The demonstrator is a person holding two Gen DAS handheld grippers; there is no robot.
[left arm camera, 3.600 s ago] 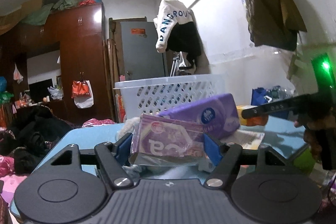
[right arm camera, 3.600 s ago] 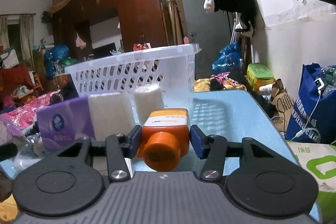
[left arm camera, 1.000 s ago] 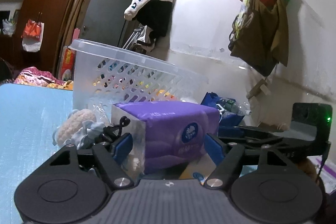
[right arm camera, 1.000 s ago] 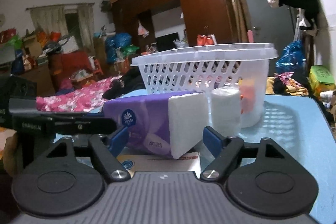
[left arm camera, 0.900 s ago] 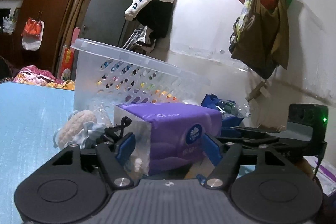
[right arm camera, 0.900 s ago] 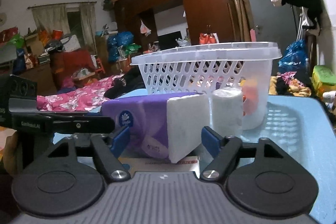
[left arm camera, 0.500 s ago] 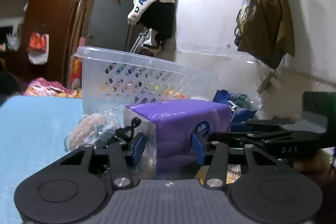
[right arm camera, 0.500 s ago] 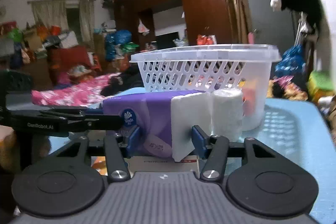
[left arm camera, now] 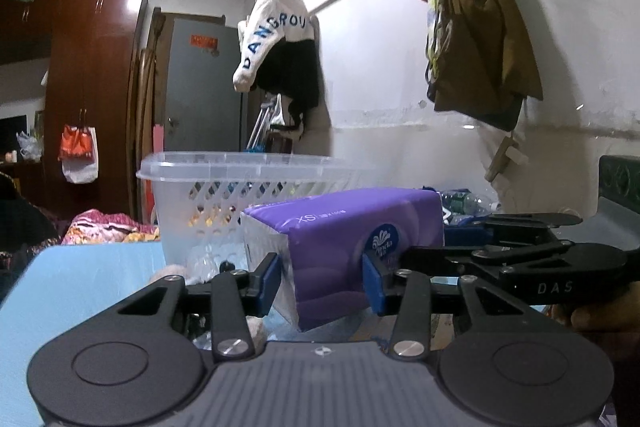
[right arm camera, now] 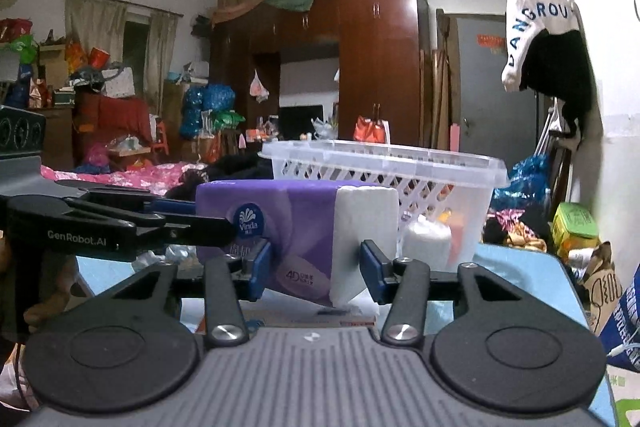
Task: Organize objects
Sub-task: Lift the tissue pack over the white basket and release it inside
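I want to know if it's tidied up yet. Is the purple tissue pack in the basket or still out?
Out. The purple tissue pack is in front of the basket, clamped at both ends by the left gripper and right gripper.

Tissue pack point(left arm camera: 352, 227) is wrapped in glossy purple plastic film w/ a white end. Laundry basket point(left arm camera: 224, 183) is moulded of clear, smooth perforated plastic. Table point(left arm camera: 80, 279) is covered w/ a matt light-blue surface. Wardrobe point(right arm camera: 380, 67) is finished in glossy reddish-brown wood.
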